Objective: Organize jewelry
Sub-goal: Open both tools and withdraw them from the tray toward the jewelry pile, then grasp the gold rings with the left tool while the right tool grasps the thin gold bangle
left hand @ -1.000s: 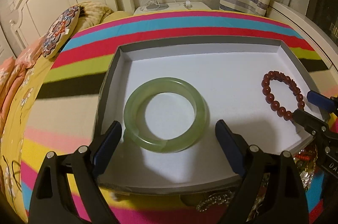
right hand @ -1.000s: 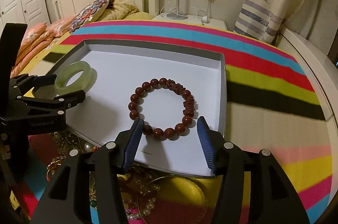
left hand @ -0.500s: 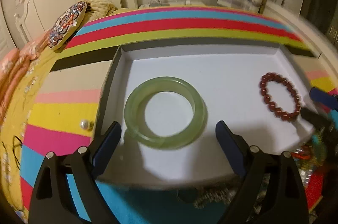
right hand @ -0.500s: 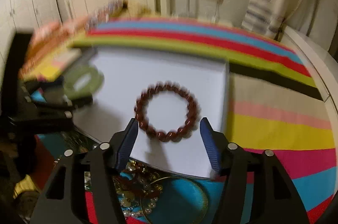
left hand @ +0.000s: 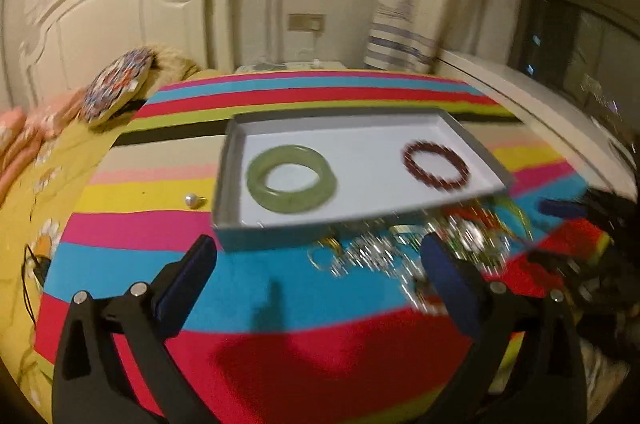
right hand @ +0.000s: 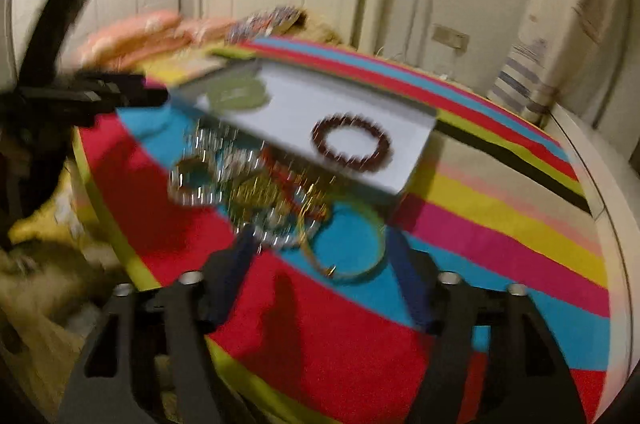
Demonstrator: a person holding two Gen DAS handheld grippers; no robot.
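1. A shallow white tray (left hand: 224, 184) with grey outer walls sits on a striped blanket (left hand: 280, 364) of red, blue, pink, yellow and green bands.
2. In the left half of the tray lies a pale green bangle (left hand: 291, 183), thick, smooth and translucent, flat on the tray floor.
3. In the right half lies a dark red bead bracelet (left hand: 435, 165), a ring of round beads, well apart from the bangle; it is smeared by motion in both views.
4. Just near of the tray's front wall lies a loose jewelry pile (left hand: 400, 248) of silvery chains, gold hoops and red beads; blur prevents telling single pieces apart.
5. From the right wrist a thin gold hoop (right hand: 352, 248) can be made out at the near edge of the pile.
6. A small pearl piece (left hand: 193, 201) rests on the blanket just left of the tray.
7. The left gripper (left hand: 320, 280) hovers near of the tray with its blue-padded fingers spread wide and nothing between them.
8. The right gripper (right hand: 320, 264) likewise has its fingers set wide apart and empty, near of the pile; its fingertips are blurred.
9. A white headboard (left hand: 120, 20) and a patterned round cushion (left hand: 116, 88) stand far left, soft in focus.
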